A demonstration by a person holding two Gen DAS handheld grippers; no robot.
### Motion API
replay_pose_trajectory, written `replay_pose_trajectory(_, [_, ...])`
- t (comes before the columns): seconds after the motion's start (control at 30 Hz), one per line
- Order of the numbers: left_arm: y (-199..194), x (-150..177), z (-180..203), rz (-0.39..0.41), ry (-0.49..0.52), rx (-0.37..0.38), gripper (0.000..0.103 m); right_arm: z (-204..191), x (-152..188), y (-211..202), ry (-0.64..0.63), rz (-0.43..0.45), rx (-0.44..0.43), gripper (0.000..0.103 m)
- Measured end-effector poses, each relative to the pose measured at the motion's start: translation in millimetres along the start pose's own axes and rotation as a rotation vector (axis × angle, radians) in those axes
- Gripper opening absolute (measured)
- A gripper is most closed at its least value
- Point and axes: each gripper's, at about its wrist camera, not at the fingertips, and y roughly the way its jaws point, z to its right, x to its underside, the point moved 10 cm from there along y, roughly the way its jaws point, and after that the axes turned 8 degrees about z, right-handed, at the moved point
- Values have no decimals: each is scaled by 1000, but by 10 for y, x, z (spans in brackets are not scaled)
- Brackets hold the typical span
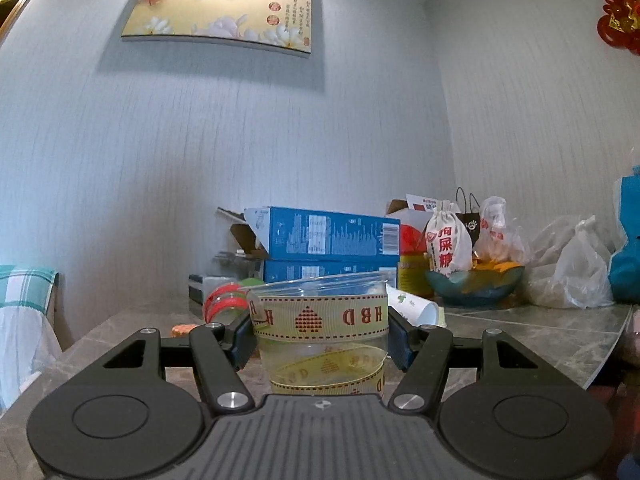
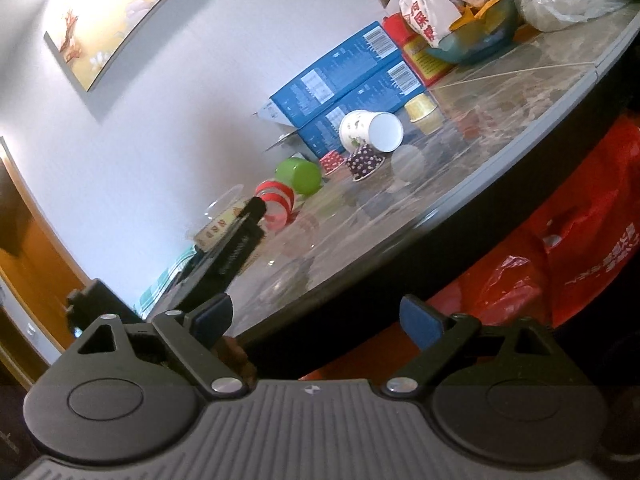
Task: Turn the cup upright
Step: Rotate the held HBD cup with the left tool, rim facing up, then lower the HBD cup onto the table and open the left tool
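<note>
A clear plastic cup (image 1: 322, 332) with cream "HBD" ribbon bands stands upright, mouth up, on the marble table (image 1: 540, 332). My left gripper (image 1: 322, 338) is shut on the clear plastic cup, a blue pad pressing each side. In the right wrist view the cup (image 2: 224, 216) is partly hidden behind the left gripper's black finger (image 2: 240, 240). My right gripper (image 2: 316, 320) is open and empty, held off the table's front edge, tilted.
A white paper cup (image 2: 370, 130) lies on its side, near a green cup (image 2: 300, 176), a red-striped cup (image 2: 276, 200), dotted cupcake liners (image 2: 362, 162) and a yellow liner (image 2: 422, 110). Blue boxes (image 1: 324, 240), a bowl (image 1: 474, 284) and bags (image 1: 572, 272) line the back. Red bags (image 2: 560, 260) lie below the table.
</note>
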Motion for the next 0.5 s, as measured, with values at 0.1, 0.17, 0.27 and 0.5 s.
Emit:
replay_pose_trajectory(0.1, [0, 30, -35, 0, -2, -9, 67, 2, 21, -21, 4, -2, 0, 93])
replay_pose_trajectory(0.17, [8, 64, -49, -12, -9, -5, 67, 13, 34, -29, 8, -4, 3, 93])
replay_pose_trajectory(0.27, [8, 106, -54, -14, 3, -2, 67, 22, 46, -46, 13, -5, 5, 94])
replay_pose_trajectory(0.5, [-10, 119, -12, -20, 48, 15, 69, -6, 76, -70, 13, -10, 0, 94])
